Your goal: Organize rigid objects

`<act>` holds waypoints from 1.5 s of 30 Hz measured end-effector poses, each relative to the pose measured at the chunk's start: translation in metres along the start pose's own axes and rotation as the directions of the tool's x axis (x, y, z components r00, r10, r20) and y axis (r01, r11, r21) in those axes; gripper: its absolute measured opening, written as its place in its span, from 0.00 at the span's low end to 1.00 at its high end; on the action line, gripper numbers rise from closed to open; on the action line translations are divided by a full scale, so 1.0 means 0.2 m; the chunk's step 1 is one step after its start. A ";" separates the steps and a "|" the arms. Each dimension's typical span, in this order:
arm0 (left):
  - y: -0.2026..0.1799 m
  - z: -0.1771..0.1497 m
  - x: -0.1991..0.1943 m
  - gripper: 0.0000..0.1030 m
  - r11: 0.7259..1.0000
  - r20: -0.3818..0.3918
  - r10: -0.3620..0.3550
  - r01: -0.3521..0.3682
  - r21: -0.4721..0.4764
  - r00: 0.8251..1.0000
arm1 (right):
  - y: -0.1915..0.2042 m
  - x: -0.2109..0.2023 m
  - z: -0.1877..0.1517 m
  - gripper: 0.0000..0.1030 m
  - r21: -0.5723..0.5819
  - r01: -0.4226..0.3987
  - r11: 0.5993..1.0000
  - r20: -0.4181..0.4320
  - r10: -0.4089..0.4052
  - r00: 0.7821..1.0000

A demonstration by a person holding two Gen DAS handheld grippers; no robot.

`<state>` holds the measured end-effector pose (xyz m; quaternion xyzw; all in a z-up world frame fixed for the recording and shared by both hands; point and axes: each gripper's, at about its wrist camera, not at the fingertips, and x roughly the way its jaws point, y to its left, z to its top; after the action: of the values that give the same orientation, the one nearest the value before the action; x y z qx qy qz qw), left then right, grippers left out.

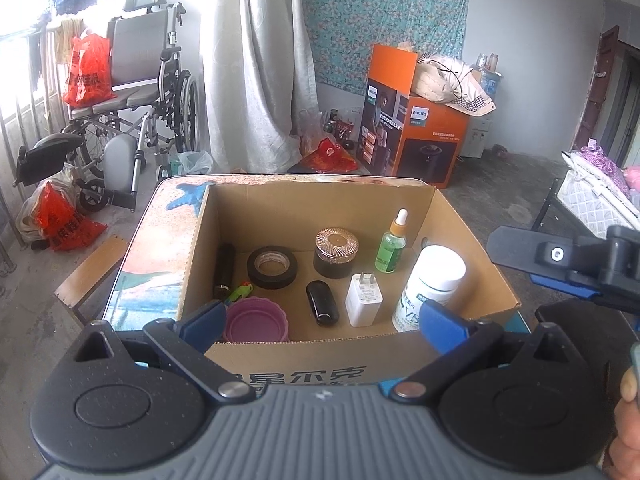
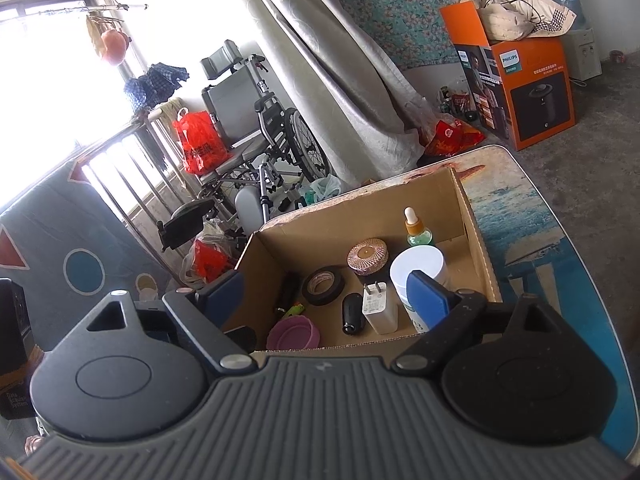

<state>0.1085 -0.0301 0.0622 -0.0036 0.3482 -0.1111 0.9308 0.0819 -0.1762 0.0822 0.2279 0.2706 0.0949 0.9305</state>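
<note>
Both hand-held grippers, left point(image 1: 322, 318) and right point(image 2: 326, 294), hover empty with jaws apart over a cardboard box point(image 1: 472, 240) on the desk point(image 1: 156, 240), white bottle point(image 1: 434, 280) at its four o'clock corner.

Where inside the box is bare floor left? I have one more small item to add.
Bare cardboard lies along the back wall of the box, behind the tape roll and jar. The front row, purple cup to white bottle, is crowded.

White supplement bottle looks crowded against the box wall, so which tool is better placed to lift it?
Probably the right tool: it's open and empty with the white bottle just ahead of one finger. The left tool sits farther over.
</note>
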 end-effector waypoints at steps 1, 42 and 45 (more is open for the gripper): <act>0.00 0.00 0.00 1.00 1.000 -0.004 0.005 -0.005 0.000 1.000 | 0.00 0.00 0.00 0.86 0.000 0.000 1.000 0.000 0.000 1.000; 0.00 -0.08 0.00 1.00 0.979 -0.043 0.204 -0.205 -0.022 0.978 | -0.01 0.08 -0.19 0.99 -0.240 0.202 0.950 -0.049 -0.220 0.974; 0.02 -0.08 0.03 1.00 0.977 -0.053 0.214 -0.215 -0.015 0.975 | 0.03 0.12 -0.19 0.99 -0.255 0.210 0.944 -0.059 -0.232 0.971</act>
<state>0.1031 -0.0266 0.0470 0.0273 0.3713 -0.0067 0.9281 0.0810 -0.1505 0.0451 0.0744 0.3212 0.0329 0.9435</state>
